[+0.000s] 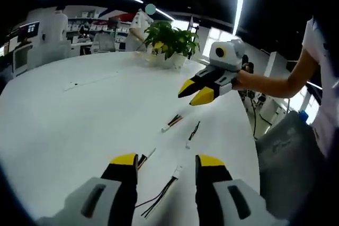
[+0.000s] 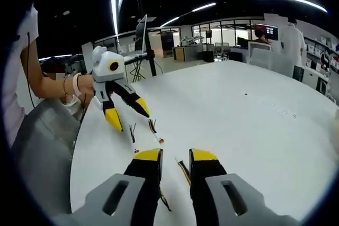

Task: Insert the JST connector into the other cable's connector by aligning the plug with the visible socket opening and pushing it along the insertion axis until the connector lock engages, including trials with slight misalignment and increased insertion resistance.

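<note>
Left gripper view: left gripper point(image 1: 167, 163), yellow-tipped black jaws apart, empty, above a thin black cable with small white connector point(image 1: 177, 171) on the round white table point(image 1: 63, 125). Right gripper point(image 1: 197, 91) hovers open past two more short leads point(image 1: 172, 122). Risk: pinching wire rather than housing would let the plug tilt and jam.

Right gripper view: right gripper point(image 2: 175, 155) open, empty, a lead point(image 2: 184, 172) between its jaws; adds the grey chair point(image 2: 45, 141)

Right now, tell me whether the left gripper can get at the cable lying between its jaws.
Probably yes. The left gripper is open, its jaws either side of the cable on the white table, with nothing in between. The right gripper hovers farther off.
</note>
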A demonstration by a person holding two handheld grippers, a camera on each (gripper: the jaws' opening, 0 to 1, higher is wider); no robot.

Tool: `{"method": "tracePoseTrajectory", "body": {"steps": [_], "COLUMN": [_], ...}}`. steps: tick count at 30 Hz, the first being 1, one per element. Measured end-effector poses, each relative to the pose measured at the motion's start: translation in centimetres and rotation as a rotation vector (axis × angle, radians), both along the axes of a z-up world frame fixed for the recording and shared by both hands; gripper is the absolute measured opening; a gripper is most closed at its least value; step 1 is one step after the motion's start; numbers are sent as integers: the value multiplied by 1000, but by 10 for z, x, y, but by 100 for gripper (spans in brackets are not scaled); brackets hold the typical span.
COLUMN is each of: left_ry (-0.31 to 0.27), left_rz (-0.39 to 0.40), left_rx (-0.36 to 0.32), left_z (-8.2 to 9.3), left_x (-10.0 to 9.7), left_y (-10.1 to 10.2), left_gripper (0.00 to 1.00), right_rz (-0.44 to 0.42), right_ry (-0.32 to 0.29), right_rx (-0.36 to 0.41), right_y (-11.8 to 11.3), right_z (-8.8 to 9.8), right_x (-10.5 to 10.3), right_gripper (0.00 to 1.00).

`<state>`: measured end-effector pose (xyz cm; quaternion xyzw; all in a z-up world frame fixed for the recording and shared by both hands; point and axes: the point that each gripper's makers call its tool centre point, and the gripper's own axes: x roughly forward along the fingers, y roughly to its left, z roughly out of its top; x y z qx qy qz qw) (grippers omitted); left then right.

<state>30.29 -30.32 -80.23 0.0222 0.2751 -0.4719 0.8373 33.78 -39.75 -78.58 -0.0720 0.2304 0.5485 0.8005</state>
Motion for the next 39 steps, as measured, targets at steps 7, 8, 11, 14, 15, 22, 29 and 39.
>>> {"method": "tracePoseTrajectory", "body": {"steps": [7,8,11,14,15,22,29,39], "left_ry": [-7,-14,-21,-12,-10,-12,-50,-72], "left_rz": [8,4,-2,-8,-16,-37,-34,-46], "left_rx": [-50,-58,-62,-53,-42,-15,-81,-116], "left_z": [0,1,-3,-11,-14,-28,-22,-26], "left_x": [15,17,22,25,24,29,39,41], "left_y": [-1,-3,-6,-8,-9,-6,-12,-11], "left_gripper": [33,33,32,32,32,32,27,25], "right_rz": [48,57,73,85,90,116,147,169], "right_ry": [1,-1,-1,6,10,2,-51,-95], "right_rx": [-31,-36,-42,-48,-52,-42,47,90], "right_y": [9,11,14,15,15,17,21,20], "right_z": [-15,-17,-22,-26,-29,-35,-33,-39], "right_x": [1,1,1,2,2,3,8,8], "right_gripper": [15,14,14,13,13,13,16,11]}}
